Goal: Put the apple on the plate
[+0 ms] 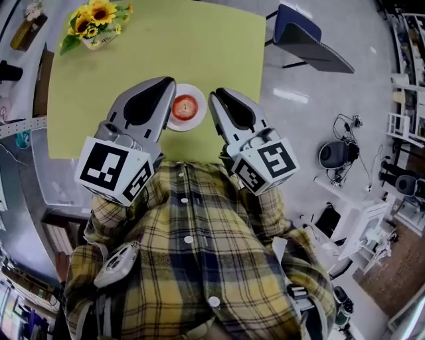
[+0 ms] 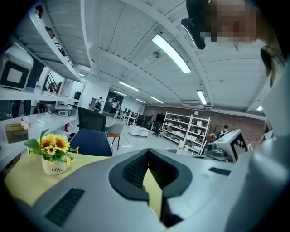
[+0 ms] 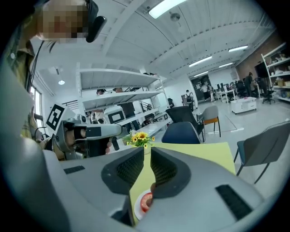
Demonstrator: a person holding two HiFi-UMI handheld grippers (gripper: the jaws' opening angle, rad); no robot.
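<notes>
The apple [image 1: 185,105] sits in the middle of the white plate [image 1: 201,115], which lies on the green table [image 1: 199,46] close to its near edge. Just left of the plate hang the left tongs [image 1: 170,85], tips pressed together with nothing between them. Just right of the plate are the right tongs [image 1: 214,97], drawn narrow with a slim gap and also empty; through that gap the right gripper view shows the apple [image 3: 146,202] on the plate below. Both tongs are clear of the plate. Well beyond the plate, at the table's far left corner, stands a pot of sunflowers [image 1: 93,20]. Off past the table's far right corner is a blue chair [image 1: 312,36].
</notes>
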